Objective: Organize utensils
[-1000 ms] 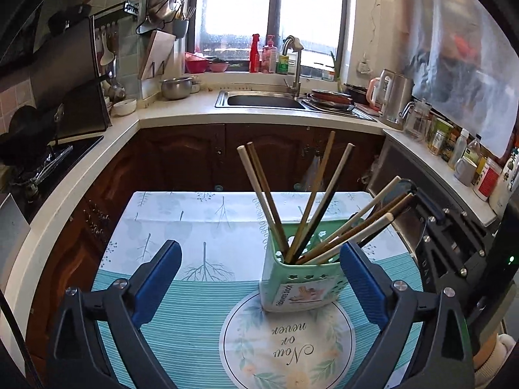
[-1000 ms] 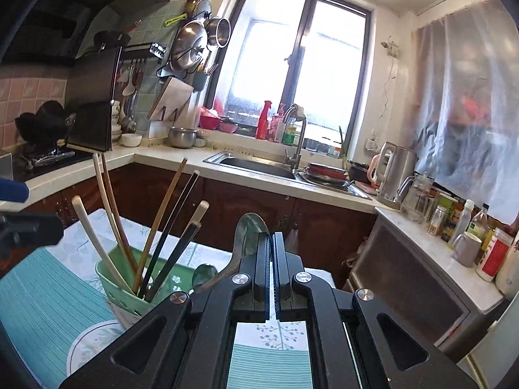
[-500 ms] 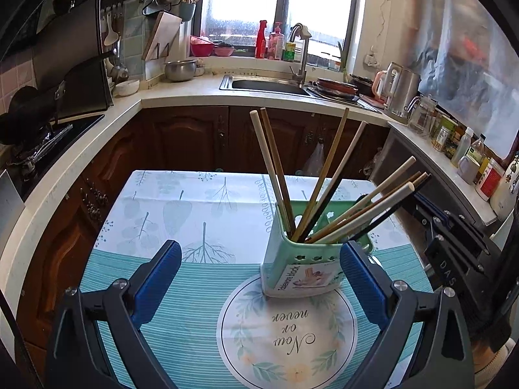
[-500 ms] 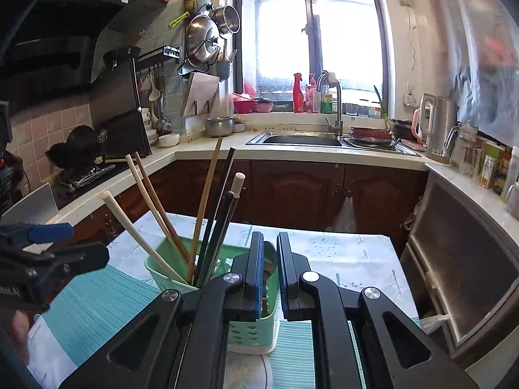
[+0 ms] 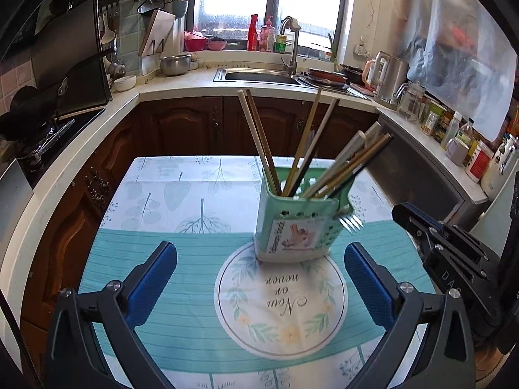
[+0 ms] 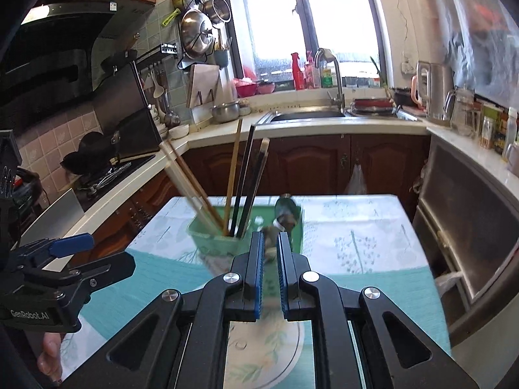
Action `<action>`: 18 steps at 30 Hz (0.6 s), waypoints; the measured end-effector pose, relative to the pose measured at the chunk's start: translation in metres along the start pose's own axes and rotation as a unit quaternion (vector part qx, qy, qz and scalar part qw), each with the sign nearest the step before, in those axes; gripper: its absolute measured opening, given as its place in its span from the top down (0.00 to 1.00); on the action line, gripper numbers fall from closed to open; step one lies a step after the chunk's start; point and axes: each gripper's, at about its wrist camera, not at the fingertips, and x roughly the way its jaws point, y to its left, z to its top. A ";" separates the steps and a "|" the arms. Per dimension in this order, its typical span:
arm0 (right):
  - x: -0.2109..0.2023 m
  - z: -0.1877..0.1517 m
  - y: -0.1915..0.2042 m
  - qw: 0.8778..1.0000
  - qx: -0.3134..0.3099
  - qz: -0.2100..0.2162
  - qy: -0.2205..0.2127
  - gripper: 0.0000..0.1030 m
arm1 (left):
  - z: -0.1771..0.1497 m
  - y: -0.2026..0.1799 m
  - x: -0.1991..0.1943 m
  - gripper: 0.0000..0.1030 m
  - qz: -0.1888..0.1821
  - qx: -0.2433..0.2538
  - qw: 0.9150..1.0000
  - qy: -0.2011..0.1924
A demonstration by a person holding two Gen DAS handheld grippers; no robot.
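A green utensil holder (image 5: 292,223) full of chopsticks (image 5: 259,139) stands on the round print of the tablecloth. My left gripper (image 5: 259,248) is wide open just in front of it, blue pads either side, touching nothing. In the right wrist view my right gripper (image 6: 270,235) points at the holder (image 6: 207,233) with its pads a narrow gap apart. A blurred spoon (image 6: 287,212) lies just past its tips, over the holder's right part. A blurred fork (image 5: 352,222) shows at the holder's right side, near the right gripper (image 5: 408,214). The left gripper (image 6: 74,243) appears at the left.
The table (image 5: 162,243) carries a teal and white cloth. Dark cabinets and a white counter wrap around it, with a sink (image 5: 259,76) behind, a stove (image 5: 48,129) on the left, and a kettle (image 5: 391,77) and jars on the right.
My right gripper swung down toward the holder and its pads parted from fully shut. The spoon it gripped now sits blurred at the holder. The left gripper drifted slightly and stayed open.
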 end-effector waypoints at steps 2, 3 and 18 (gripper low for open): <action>-0.013 -0.018 0.004 1.000 0.015 0.007 0.019 0.89 | -0.010 -0.001 -0.006 0.01 0.002 0.003 1.000 0.010; -0.019 -0.026 0.006 0.999 0.020 0.009 0.027 0.86 | -0.015 -0.001 -0.009 0.01 0.002 0.004 1.000 0.016; -0.152 -0.110 0.057 0.994 0.042 0.004 0.103 0.22 | -0.070 0.009 -0.080 0.01 0.063 -0.015 0.996 0.054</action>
